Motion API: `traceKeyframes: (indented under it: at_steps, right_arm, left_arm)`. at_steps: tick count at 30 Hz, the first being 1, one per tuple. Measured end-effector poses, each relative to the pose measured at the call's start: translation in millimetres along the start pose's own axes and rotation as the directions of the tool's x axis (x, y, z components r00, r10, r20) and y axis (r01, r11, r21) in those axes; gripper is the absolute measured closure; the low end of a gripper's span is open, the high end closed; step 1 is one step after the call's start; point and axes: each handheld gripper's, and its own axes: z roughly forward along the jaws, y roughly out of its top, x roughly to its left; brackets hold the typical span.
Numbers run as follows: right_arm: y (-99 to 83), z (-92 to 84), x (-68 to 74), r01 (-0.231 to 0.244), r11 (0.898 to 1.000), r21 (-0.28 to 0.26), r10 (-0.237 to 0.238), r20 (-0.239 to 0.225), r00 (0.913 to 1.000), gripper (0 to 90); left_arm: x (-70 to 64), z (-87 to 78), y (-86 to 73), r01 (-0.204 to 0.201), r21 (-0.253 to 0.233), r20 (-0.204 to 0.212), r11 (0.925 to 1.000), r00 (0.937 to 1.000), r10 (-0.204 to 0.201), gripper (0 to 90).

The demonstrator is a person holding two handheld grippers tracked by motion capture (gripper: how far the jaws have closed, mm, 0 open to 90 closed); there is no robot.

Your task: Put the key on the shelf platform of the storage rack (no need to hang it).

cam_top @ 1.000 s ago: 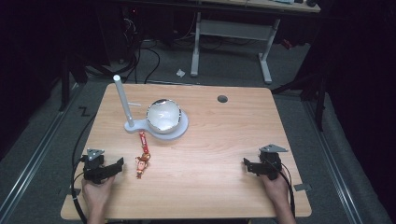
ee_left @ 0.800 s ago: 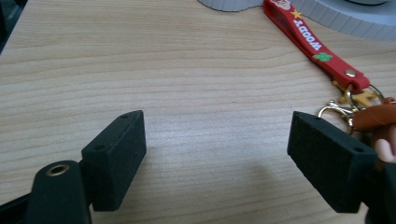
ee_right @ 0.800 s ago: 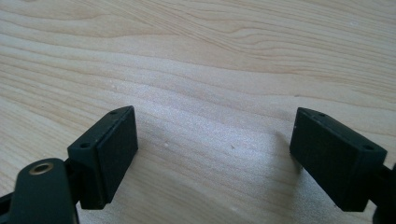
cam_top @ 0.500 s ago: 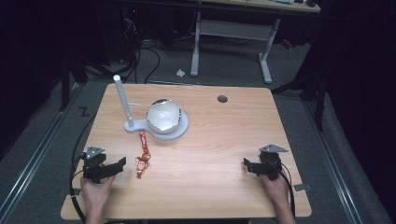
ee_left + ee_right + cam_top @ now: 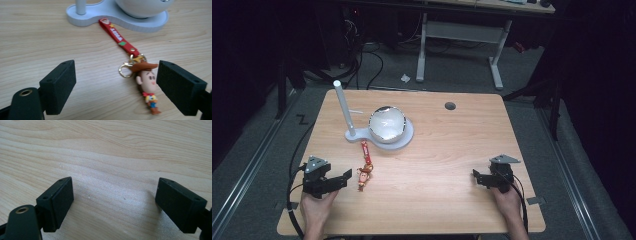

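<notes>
Lying flat on the wooden table, the cowboy keychain stretches from the white stand's base toward the person's side — its red strap points up at the stand and the little figure with the brown hat lies at the near end. In the left gripper view the strap's far tip touches, or all but touches, the edge of the white stand, and a gold ring sits just beside the figure's hat.

The left gripper is held just left of the figure in the high view, with its jaws spread wide; they have just been opening, and nothing is pinched between them. Seen along those jaws, the figure lies close to the right-hand pad (near it, not pressed by it), while the other pad stands well apart over bare wood.

The right gripper rests near the table's right front edge, well apart from the keychain — its jaws are likewise spread wide, with bare wood grain between them.

A shiny bowl sits on the stand, beside the stand's upright white post.
</notes>
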Motion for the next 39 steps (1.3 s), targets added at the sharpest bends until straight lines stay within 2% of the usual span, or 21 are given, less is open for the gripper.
traceKeyframes:
  at_steps: [2, 3, 5, 7, 8, 9, 10, 14, 16, 17, 18, 22, 26, 28, 32, 33, 35, 37, 39]
  right_arm:
    - [0.0, 0.0, 0.0, 0.000, 1.000, 0.000, 0.000, 0.000, 1.0000, 15.0]
    - [0.0, 0.0, 0.0, 0.000, 1.000, 0.000, 0.000, 0.000, 1.0000, 15.0]
    - [0.0, 0.0, 0.0, 0.000, 1.000, 0.000, 0.000, 0.000, 1.0000, 15.0]
    - [-0.1, 0.0, 0.0, 0.000, 1.000, -0.001, 0.000, 0.000, 1.0000, 15.0]
    - [-0.1, 0.0, 0.0, 0.000, 1.000, -0.001, 0.000, 0.000, 1.0000, 15.0]
    - [-0.1, 0.0, 0.0, 0.000, 1.000, -0.001, 0.000, 0.000, 1.0000, 15.0]
    - [-0.1, 0.0, 0.0, 0.000, 1.000, -0.001, 0.000, 0.000, 1.0000, 15.0]
    - [-0.1, 0.0, 0.0, 0.000, 1.000, -0.001, 0.000, 0.000, 1.0000, 15.0]
    - [-0.1, 0.0, 0.0, 0.000, 1.000, -0.001, 0.000, 0.000, 1.0000, 15.0]
    - [-0.1, 0.0, 0.0, 0.000, 1.000, -0.001, 0.000, 0.000, 1.0000, 15.0]
    - [-0.2, -0.1, -0.1, 0.001, 1.000, -0.001, -0.001, 0.000, 1.0000, 15.0]
    - [-0.3, -0.2, 0.0, 0.002, 1.000, -0.001, -0.002, 0.000, 1.0000, 15.0]
    - [-0.3, -0.2, -0.1, 0.002, 1.000, -0.001, -0.002, -0.001, 1.0000, 15.0]
    - [-0.3, -0.2, -0.1, 0.002, 1.000, -0.001, -0.002, -0.001, 1.0000, 15.0]
    - [-0.3, -0.2, 0.0, 0.002, 1.000, -0.001, -0.002, 0.000, 1.0000, 15.0]
    - [-0.4, -0.2, -0.1, 0.003, 1.000, -0.001, -0.003, 0.000, 1.0000, 15.0]
    - [-0.3, -0.2, 0.0, 0.002, 1.000, -0.001, -0.002, 0.000, 1.0000, 15.0]
    - [-0.3, -0.2, -0.1, 0.002, 1.000, -0.001, -0.002, 0.000, 1.0000, 15.0]
    - [-0.3, -0.2, 0.0, 0.002, 1.000, -0.001, -0.002, 0.000, 1.0000, 15.0]
  left_arm:
    - [-2.1, -2.5, -5.3, 0.002, 0.022, 0.013, 0.9998, 0.9999, -0.002, 15.6]
    - [-4.0, -3.7, -7.9, 0.015, 0.033, 0.008, 0.9994, 0.9999, -0.015, 15.6]
    - [-5.1, -4.3, -13.0, -0.005, 0.042, 0.013, 0.9991, 0.9999, 0.005, 15.6]
    - [-8.1, -5.1, -19.2, 0.002, 0.051, 0.004, 0.9987, 1.0000, -0.002, 15.6]
    - [-8.1, -5.0, -22.4, -0.019, 0.062, 0.012, 0.9979, 0.9998, 0.019, 15.6]
    - [-9.2, -4.6, -26.0, -0.017, 0.064, 0.003, 0.9978, 0.9999, 0.017, 15.4]
    - [-9.1, -3.9, -29.4, -0.033, 0.072, 0.007, 0.9969, 0.9994, 0.032, 15.4]
    - [-9.5, 2.6, -42.9, -0.049, 0.087, -0.026, 0.9950, 0.9984, 0.051, 15.2]
    - [-9.5, 4.7, -45.6, -0.051, 0.087, -0.038, 0.9949, 0.9978, 0.055, 15.2]
    - [-8.4, 8.6, -50.4, -0.077, 0.085, -0.045, 0.9934, 0.9957, 0.081, 15.2]
    - [-8.5, 10.8, -52.9, -0.075, 0.081, -0.055, 0.9939, 0.9953, 0.079, 15.3]
    - [-7.1, 17.2, -57.9, -0.090, 0.083, -0.060, 0.9924, 0.9936, 0.095, 16.0]
    - [-5.1, 25.9, -64.2, -0.123, 0.059, -0.071, 0.9906, 0.9893, 0.127, 18.1]
    - [-5.7, 28.1, -65.0, -0.104, 0.043, -0.084, 0.9936, 0.9907, 0.108, 20.0]
    - [-4.7, 31.2, -66.1, -0.108, 0.043, -0.078, 0.9932, 0.9908, 0.111, 24.9]
    - [-3.6, 32.4, -66.2, -0.122, 0.046, -0.073, 0.9915, 0.9895, 0.125, 26.9]
    - [-3.1, 36.2, -67.7, -0.110, 0.049, -0.100, 0.9927, 0.9884, 0.114, 29.5]
    - [-3.0, 36.7, -68.1, -0.110, 0.056, -0.103, 0.9924, 0.9880, 0.115, 31.9]
    - [-1.5, 37.9, -69.4, -0.129, 0.055, -0.103, 0.9902, 0.9856, 0.134, 34.4]
